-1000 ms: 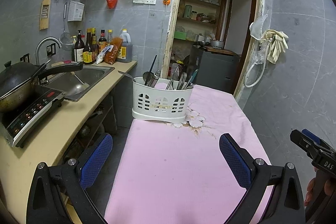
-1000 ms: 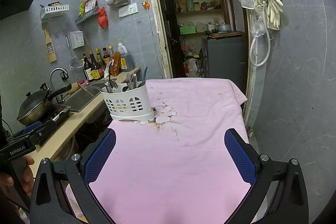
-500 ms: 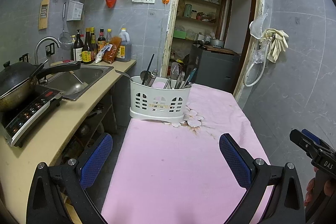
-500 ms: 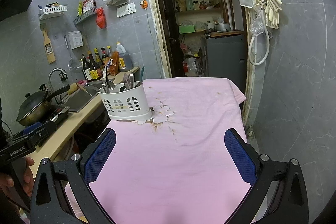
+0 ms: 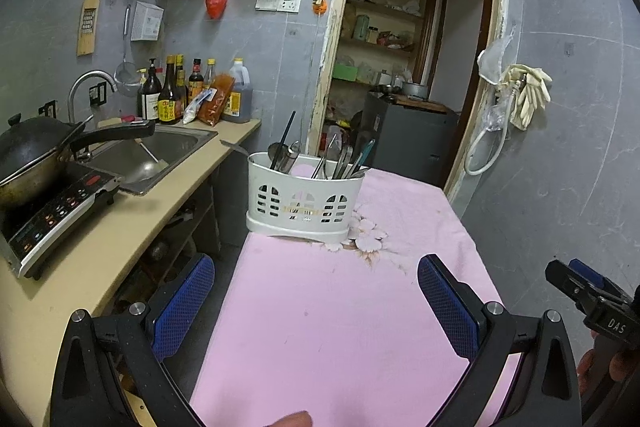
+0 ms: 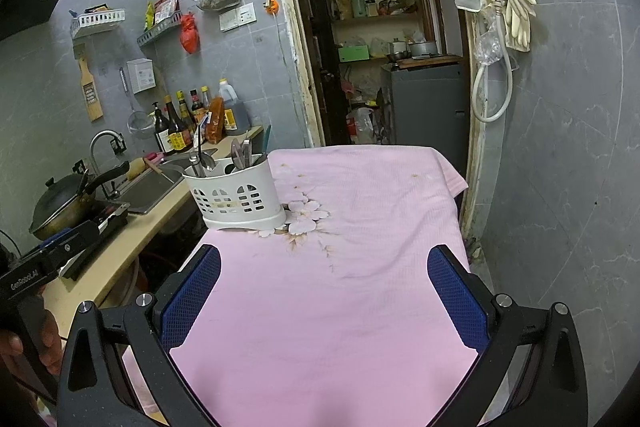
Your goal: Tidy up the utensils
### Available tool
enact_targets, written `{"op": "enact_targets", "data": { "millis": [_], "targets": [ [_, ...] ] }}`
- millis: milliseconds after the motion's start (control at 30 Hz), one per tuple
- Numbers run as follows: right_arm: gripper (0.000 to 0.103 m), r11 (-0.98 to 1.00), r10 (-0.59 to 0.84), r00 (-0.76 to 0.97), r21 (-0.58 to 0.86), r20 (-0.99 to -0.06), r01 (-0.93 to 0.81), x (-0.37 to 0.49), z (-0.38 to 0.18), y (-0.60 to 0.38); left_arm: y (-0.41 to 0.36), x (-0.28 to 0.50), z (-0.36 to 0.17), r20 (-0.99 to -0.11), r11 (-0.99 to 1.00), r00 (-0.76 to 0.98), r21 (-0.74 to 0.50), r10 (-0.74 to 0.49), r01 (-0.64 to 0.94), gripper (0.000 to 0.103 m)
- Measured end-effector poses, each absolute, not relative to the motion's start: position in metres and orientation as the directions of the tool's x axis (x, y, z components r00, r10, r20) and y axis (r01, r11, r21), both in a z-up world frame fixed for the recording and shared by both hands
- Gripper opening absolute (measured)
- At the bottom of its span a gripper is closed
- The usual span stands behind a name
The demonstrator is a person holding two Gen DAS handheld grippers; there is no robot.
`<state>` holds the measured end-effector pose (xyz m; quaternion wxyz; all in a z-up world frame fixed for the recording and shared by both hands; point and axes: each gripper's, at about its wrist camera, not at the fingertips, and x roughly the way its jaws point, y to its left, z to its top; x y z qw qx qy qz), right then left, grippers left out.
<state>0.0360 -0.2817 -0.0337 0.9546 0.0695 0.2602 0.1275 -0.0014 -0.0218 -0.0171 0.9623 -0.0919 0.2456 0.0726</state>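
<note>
Since 1.0 s ago both views have drawn back a little: the caddy sits smaller and higher in frame, so both grippers have retreated slightly toward the near end of the table.

Left to right:
- Counter: wok [image 5: 28, 151], induction hob [image 5: 56, 211], sink [image 5: 148, 155]. No loose cutlery visible here that I can make out.
- White utensil caddy [image 5: 304, 199] stands upright at the far left corner of the pink tablecloth [image 5: 340, 327], its base on the printed flower. Utensils [image 5: 340, 163] stand in it, handles up, in at least two compartments; the sorting by type is too small to tell.
- Left gripper [image 5: 316, 303]: jaws wide apart, nothing between the pads, hovering over bare cloth.
- Right gripper [image 6: 324, 291]: likewise spread and empty, over mid-cloth.

Judgement: no utensil lies loose on the cloth. That fits either utensils already gathered in the caddy, or a caddy waiting to be re-sorted; these frames do not settle which.

If a utensil is to be handled: approach from above, pinch one handle only, lift straight up. The caddy is light and near the table edge, so sideways drag could tip it.
</note>
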Motion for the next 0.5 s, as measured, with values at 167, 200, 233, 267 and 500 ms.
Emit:
{"op": "enact_targets", "data": {
  "millis": [167,200,233,267,500],
  "targets": [
    [0.102,0.958,0.279,0.835,0.200,-0.474,-0.207,0.039,-0.034,-0.282,-0.027,0.003,-0.015,-0.484,0.977,0.870,-0.125,0.092,-0.173,0.103],
    [0.102,0.958,0.279,0.835,0.199,-0.474,-0.207,0.040,-0.034,-0.282,-0.027,0.004,-0.015,-0.484,0.977,0.870,-0.123,0.092,-0.172,0.103],
    [0.102,0.958,0.279,0.835,0.199,-0.473,-0.207,0.040,-0.035,-0.282,-0.028,0.005,-0.015,-0.487,0.978,0.869,-0.121,0.091,-0.170,0.103],
    [0.102,0.958,0.279,0.835,0.198,-0.474,-0.207,0.041,-0.035,-0.282,-0.028,0.007,-0.015,-0.488,0.979,0.868,-0.120,0.088,-0.167,0.103],
    [0.102,0.958,0.277,0.835,0.197,-0.474,-0.206,0.041,-0.034,-0.283,-0.027,0.012,-0.015,-0.493,0.979,0.866,-0.119,0.085,-0.164,0.103]
  ]
}}
